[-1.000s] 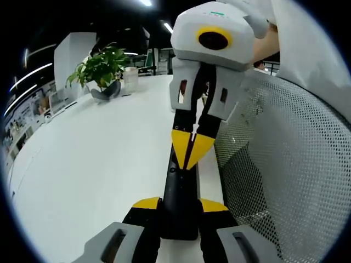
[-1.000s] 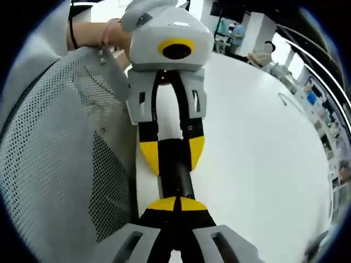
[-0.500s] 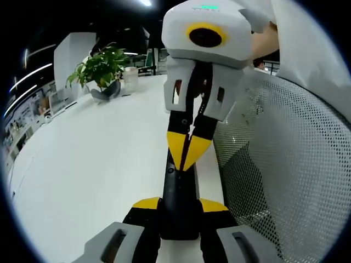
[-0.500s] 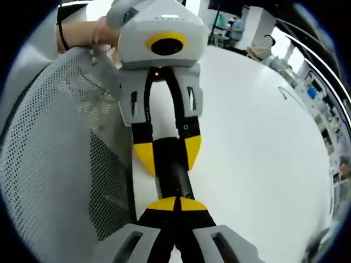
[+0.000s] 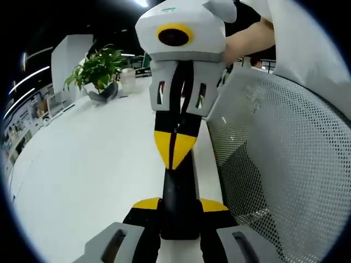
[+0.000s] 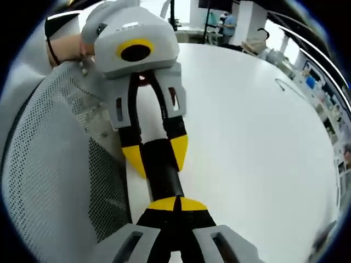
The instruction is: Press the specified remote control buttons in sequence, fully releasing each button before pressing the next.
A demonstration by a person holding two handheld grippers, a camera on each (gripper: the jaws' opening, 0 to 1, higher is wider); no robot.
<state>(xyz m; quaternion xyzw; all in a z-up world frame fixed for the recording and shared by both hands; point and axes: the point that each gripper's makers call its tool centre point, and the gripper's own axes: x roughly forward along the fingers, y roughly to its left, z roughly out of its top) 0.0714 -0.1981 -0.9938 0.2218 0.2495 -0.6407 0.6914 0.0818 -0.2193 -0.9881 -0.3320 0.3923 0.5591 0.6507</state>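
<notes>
Your left gripper [image 5: 178, 211] pinches the near end of the black remote control [image 5: 178, 200] between its yellow-tipped jaws, holding it just above the white table [image 5: 93, 175]. Your right gripper [image 6: 175, 205] has its jaws pressed together into a single point, and that point rests on the remote's upper face; whether it sits on the right button you cannot tell, since no buttons resolve on the dark surface.

The remote lies between the two grippers, which face each other along its length, close to the table's edge and beside a grey mesh chair back [image 5: 285, 164].

Risks from here: you are pressing on a remote gripped at only one end, so a hard push could lever it down or slide it out of the jaws. A tip as wide as the closed jaws could catch two neighbouring buttons at once. Lifting too little between presses would break the full-release rule.

Containers: a dark pot [image 5: 104, 93] at the table's far end holds a green leafy plant [image 5: 96, 68]; a pale cup-like vessel [image 5: 129, 78] stands beside it, contents not visible.
</notes>
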